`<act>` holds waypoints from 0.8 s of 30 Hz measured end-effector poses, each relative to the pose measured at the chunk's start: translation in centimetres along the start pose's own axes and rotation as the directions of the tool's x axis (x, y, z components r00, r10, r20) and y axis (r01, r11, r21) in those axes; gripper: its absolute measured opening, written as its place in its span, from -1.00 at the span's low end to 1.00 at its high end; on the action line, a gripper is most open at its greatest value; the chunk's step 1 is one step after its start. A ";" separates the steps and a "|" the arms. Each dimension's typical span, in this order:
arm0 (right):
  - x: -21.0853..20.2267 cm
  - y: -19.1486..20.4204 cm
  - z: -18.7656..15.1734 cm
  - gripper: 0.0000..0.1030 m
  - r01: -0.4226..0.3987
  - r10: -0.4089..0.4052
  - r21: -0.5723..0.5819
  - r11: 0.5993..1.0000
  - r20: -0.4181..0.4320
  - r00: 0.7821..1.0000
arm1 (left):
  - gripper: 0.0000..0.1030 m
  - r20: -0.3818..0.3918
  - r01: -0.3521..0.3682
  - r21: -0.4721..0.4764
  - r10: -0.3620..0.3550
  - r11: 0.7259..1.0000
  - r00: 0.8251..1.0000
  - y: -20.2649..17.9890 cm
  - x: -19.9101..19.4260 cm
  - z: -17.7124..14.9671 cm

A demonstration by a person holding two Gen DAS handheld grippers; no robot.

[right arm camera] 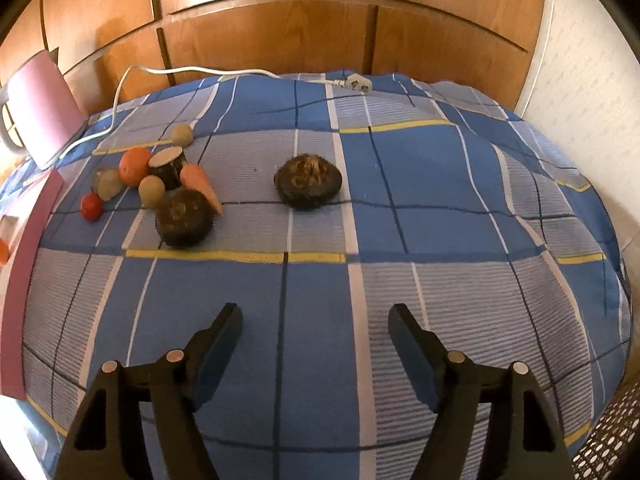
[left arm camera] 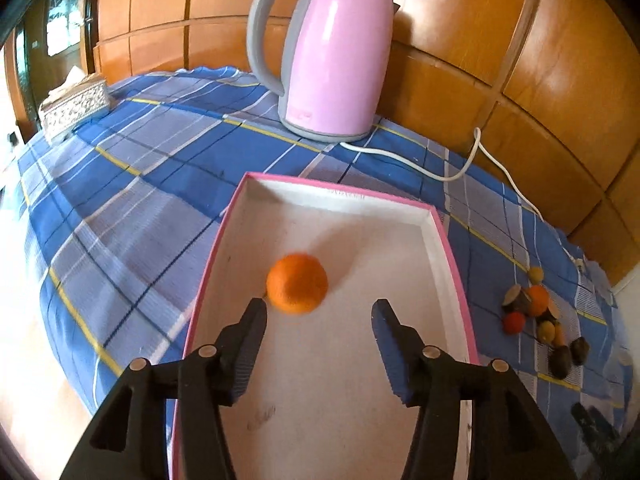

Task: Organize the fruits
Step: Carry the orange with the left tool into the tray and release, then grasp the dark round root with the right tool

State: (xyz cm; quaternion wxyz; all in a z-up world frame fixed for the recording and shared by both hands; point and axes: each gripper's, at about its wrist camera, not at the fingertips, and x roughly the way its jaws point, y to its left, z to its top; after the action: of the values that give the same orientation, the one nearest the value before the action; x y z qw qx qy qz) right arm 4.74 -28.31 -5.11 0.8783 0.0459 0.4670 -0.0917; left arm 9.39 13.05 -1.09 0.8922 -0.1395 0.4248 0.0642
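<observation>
The left gripper (left arm camera: 319, 312) hangs over the pink-rimmed box (left arm camera: 450, 240), its jaws released and parted with nothing pressed between them; the orange (left arm camera: 297, 283) sits on the white floor of the box just beyond the tips, nearer the left finger than the right, its outline a little blurred, so it may not have settled. The right gripper (right arm camera: 316, 316) hovers over the blue checked cloth (right arm camera: 400, 200), jaws likewise apart and empty. What the coming move most likely turns on is the dark, round, flattened fruit (right arm camera: 307, 185) with a rough tufted crown, which lies alone straight ahead of the right jaws and a touch left of their centre line, well apart from the tips. Its wider span runs side to side across the view, roughly in line with the gap between the fingers, so I judge the right hand the nearer one and well set to take it. Further left lies a cluster: a second dark round fruit (right arm camera: 184, 218), a carrot (right arm camera: 200, 186), another orange (right arm camera: 135, 166), a small red fruit (right arm camera: 91, 207), a cut dark stub (right arm camera: 169, 165) and 3 small pale lumps, several touching each other. In my judgement only 1 piece is in the box so far.
</observation>
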 end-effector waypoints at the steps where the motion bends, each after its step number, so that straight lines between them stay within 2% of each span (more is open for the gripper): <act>1: 0.0 0.0 0.2 0.45 -0.007 0.007 0.004 1.000 -0.001 1.000 | 0.12 0.002 -0.001 -0.001 0.001 1.000 1.000 0.0 -0.4 -0.4; 9: -0.2 2.3 2.4 0.44 -0.142 0.142 -0.020 0.990 0.018 0.990 | 0.24 0.020 -0.001 0.005 0.001 1.000 1.000 -0.1 -2.7 -2.7; 16: 1.4 5.8 3.9 0.42 -0.152 0.152 -0.065 0.986 0.003 0.988 | 0.39 0.030 -0.005 0.022 0.004 1.000 1.000 -0.6 -3.8 -4.4; 18: 2.1 6.5 4.3 0.27 -0.147 0.147 -0.067 0.987 -0.008 0.989 | 0.41 0.029 -0.007 0.030 0.006 1.000 1.000 -0.9 -4.0 -4.9; 21: 3.3 7.2 4.8 0.20 -0.128 0.125 -0.071 0.989 -0.036 0.991 | 0.42 0.019 0.001 0.038 -0.002 0.999 1.000 -1.1 -4.1 -5.4; 24: 3.8 7.5 4.9 -0.15 -0.160 0.156 -0.075 0.984 -0.051 0.986 | 0.42 0.022 0.005 0.043 -0.006 0.999 1.000 -1.2 -4.3 -5.7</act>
State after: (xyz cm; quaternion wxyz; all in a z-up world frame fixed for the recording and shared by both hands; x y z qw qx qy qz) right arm 12.28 -22.19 -5.55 0.8733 0.0502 0.4846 -0.0023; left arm 2.79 10.18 -0.94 0.8999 -0.1207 0.4156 0.0541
